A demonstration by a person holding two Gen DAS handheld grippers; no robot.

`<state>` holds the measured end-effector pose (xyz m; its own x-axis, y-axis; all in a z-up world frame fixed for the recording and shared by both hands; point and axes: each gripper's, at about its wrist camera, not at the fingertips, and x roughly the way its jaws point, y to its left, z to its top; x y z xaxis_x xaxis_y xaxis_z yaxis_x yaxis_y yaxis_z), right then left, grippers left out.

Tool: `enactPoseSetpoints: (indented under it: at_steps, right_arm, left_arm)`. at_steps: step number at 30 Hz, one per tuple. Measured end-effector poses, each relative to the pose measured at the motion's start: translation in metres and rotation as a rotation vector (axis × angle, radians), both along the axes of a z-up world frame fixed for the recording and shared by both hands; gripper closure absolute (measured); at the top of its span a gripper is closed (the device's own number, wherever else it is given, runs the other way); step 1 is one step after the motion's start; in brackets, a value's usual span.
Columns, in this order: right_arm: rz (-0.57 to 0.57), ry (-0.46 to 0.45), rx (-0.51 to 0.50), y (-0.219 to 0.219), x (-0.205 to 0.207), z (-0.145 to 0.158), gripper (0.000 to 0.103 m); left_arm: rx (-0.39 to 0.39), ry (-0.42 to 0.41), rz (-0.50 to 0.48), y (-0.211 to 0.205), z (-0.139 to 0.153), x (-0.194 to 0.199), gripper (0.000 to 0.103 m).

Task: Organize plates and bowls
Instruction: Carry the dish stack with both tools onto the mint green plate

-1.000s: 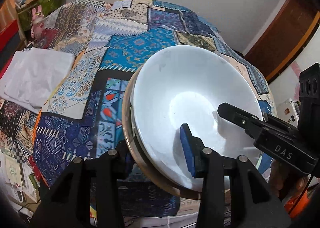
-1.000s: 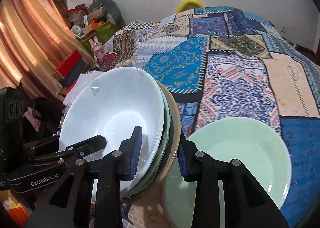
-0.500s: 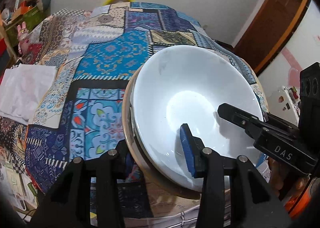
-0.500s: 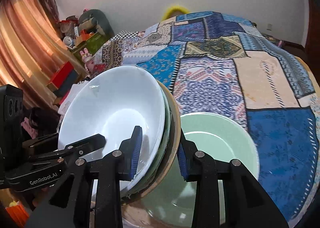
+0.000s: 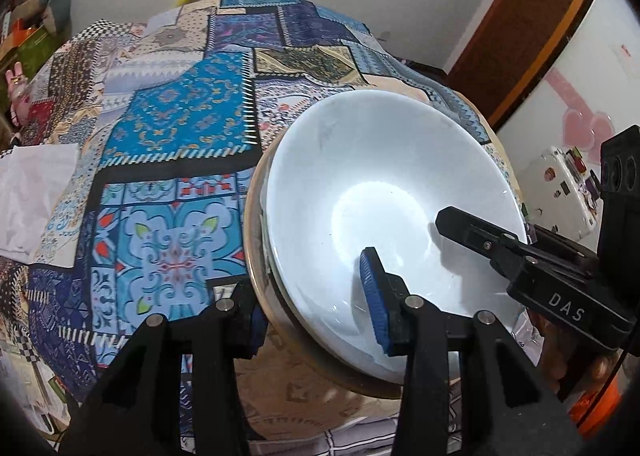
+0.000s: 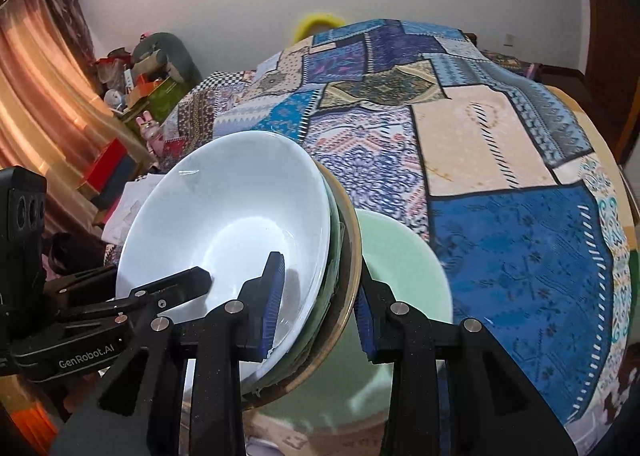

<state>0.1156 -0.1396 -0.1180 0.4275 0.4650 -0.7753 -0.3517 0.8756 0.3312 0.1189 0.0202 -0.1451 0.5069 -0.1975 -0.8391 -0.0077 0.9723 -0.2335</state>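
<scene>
Bowls, stacked, sit clamped between both of my grippers: a white bowl [image 5: 384,191] on top, nested in a greenish one and a tan-rimmed one [image 6: 352,256] at the bottom. In the left wrist view the stack fills the lower right of the frame, tilted. My left gripper [image 5: 316,308] has its fingers narrowed on the near rim, one blue pad inside the white bowl, the other under the stack. My right gripper [image 6: 318,308] grips the opposite rim the same way, at the lower centre of its frame. Each gripper shows in the other's view, reaching into the white bowl. A pale green bowl [image 6: 404,256] lies just behind the stack on the patchwork cloth [image 6: 520,248].
</scene>
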Motion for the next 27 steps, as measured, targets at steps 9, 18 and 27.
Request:
enactPoseSetpoints:
  at_steps: [9,18,27]
  right_arm:
    - [-0.030,0.037,-0.003,-0.019,0.000,-0.011,0.073]
    - [-0.030,0.080,-0.018,-0.024,0.005,-0.027,0.073]
    - [-0.030,0.084,-0.035,-0.024,0.007,-0.035,0.072]
  left_arm:
    - [0.008,0.036,-0.035,-0.019,-0.014,0.012,0.061]
    - [-0.002,0.087,-0.039,-0.024,-0.033,0.019,0.061]
    - [-0.036,0.108,-0.036,-0.022,-0.048,0.023,0.060]
